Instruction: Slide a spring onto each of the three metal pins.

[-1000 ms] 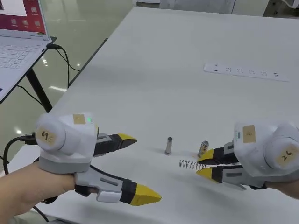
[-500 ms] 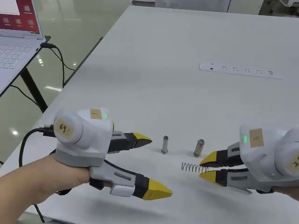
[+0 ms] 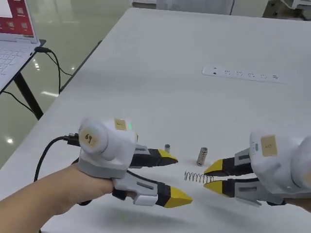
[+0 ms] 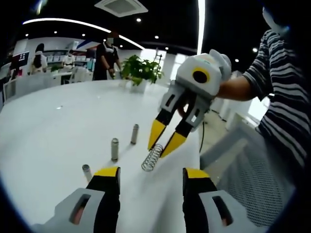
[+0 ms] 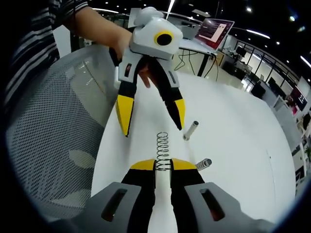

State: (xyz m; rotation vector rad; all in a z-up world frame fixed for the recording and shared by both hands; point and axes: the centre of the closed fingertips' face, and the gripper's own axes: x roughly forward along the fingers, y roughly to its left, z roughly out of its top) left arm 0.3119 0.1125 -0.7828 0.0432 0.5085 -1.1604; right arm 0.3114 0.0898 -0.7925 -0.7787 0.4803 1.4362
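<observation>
right gripper (image 3: 212,175): the jaws are pinched nearly shut on one end of the loose spring (image 3: 195,176). The rest of the coil pokes out sideways toward the other gripper, low over the white table (image 3: 194,107).
left gripper (image 3: 176,177): jaws spread wide with nothing in them. The tips sit close to the spring's free end, and as far as I can tell they're not touching it.
bare pin (image 3: 167,148): stands upright on the table, tucked just behind the left gripper's upper jaw in the head view, near the spring.
dressed pin (image 3: 201,156): next one along and already wearing coils, so leave that one alone.
far pin (image 4: 134,133): stands beyond the other two. It's too small to say whether it has a spring on.
step in hand: my read is that this spring goes on the bare pin.
how I'd do it: the spring lies flat and the pin stands up, so tip the right gripper until the coil hangs upright. Then line the open end up over the pin's top and lower it straight down.
left gripper's job: either back off so the pin isn't blocked, or lightly steady the free end.
watch out: squeezing mid-coil would probably kink it, and coming in at an angle could knock the pin over.
letting go: open up only once the coils are over the pin's top.
</observation>
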